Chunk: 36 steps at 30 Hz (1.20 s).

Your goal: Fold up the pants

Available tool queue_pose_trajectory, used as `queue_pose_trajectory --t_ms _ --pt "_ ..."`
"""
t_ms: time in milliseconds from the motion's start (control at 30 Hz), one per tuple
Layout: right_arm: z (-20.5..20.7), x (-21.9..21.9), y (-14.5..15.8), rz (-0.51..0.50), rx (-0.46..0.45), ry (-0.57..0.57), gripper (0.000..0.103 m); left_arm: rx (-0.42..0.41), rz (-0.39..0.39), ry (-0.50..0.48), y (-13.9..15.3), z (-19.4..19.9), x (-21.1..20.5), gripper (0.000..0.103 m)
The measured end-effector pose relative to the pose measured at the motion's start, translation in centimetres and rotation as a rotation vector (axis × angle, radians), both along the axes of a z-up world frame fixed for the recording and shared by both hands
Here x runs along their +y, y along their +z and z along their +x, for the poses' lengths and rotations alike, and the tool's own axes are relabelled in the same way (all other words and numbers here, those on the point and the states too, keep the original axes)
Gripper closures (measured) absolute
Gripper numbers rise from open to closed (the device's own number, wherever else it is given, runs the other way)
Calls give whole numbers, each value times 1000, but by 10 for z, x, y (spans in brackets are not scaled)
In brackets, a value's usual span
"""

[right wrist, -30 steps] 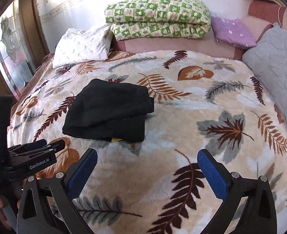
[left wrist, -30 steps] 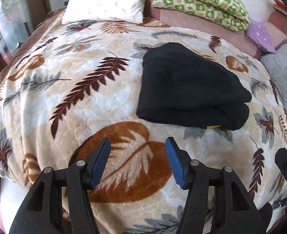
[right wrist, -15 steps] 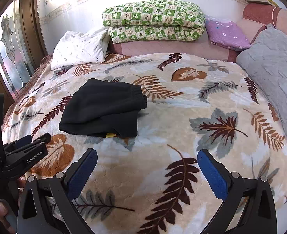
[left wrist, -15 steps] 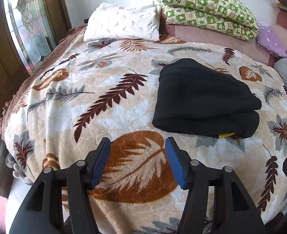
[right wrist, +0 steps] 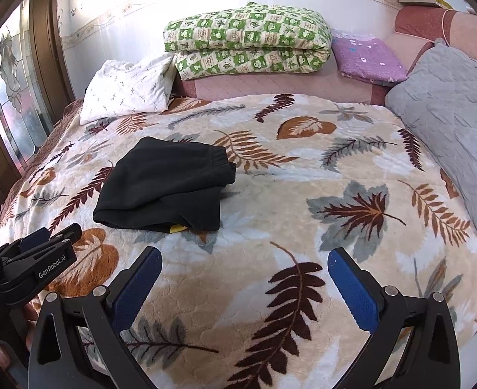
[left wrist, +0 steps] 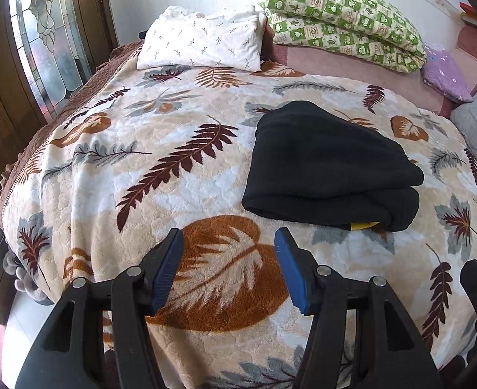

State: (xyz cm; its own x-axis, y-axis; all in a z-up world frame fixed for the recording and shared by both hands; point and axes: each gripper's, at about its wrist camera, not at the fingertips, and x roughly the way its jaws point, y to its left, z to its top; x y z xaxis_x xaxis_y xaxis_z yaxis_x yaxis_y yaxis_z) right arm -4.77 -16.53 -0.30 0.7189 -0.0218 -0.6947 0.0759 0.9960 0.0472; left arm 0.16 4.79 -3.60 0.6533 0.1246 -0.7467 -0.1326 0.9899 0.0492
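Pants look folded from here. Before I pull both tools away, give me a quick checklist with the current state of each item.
1. Left tool empty, jaws apart: ok.
2. Right tool empty, jaws apart: ok.
3. Both tools apart from the pants, nothing snagged: ok.
4. Pants lie in a compact stack on the blanket: ok.
5. Layers flush: not ok, the top layer sits offset from the lower one at the near right corner.
6. Yellow tag tucked in: not ok, it sticks out under the near edge.
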Motion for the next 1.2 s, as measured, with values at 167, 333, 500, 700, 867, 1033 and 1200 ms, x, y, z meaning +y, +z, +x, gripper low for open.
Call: queue_pose_trajectory --t_ms 167,333,500,700,867,1033,1200 --pt "-1 0 0 -6 -5 3 0 -3 -8 -32 0 -2 -2 46" --pt "-1 0 0 -3 -2 4 0 -1 -20 -45 1 -3 -3 46" --pt "-2 1 0 -5 -5 3 0 1 -16 -52 2 -5 -4 46" --pt "-3 4 1 -13 -3 7 0 -1 -17 -48 3 -6 -3 46" --pt "-3 5 0 -15 -5 4 0 -9 -21 -44 5 -6 0 46" --pt "-4 5 1 -18 -6 4 0 -22 -21 -46 9 -8 1 46" --pt "-4 5 1 -17 -6 5 0 -27 -18 -53 12 -10 0 46"
